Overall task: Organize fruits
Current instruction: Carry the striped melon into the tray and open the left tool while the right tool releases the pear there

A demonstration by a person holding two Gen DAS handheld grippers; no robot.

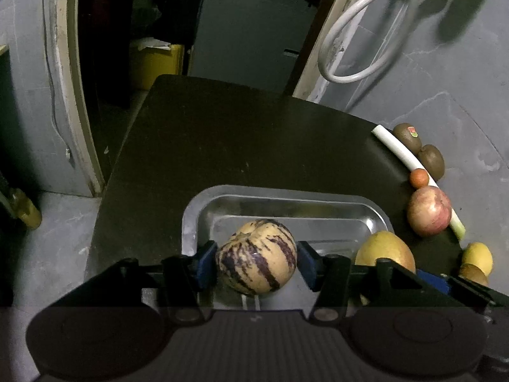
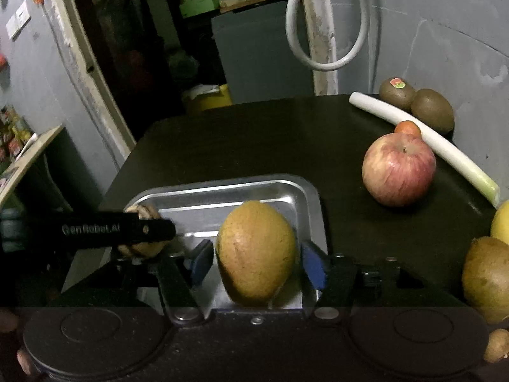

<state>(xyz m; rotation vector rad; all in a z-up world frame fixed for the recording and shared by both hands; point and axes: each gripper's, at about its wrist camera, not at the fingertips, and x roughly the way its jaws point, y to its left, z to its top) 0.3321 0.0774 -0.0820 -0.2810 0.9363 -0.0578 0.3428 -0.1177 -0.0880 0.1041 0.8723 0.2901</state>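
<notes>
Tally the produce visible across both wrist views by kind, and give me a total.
Striped melon: 1
Mango: 1
Apple: 1
Kiwis: 2
Lemon: 1
Small orange fruit: 1
Leek: 1
Brownish pieces at the right edge, kind unclear: 2
Total: 10

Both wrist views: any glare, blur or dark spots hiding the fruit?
Left wrist: tray rim glares, striped melon sharp, dim corners. Right wrist: mango sharp, left gripper's arm slightly soft, hiding part of the melon; fisheye bends walls.
</notes>
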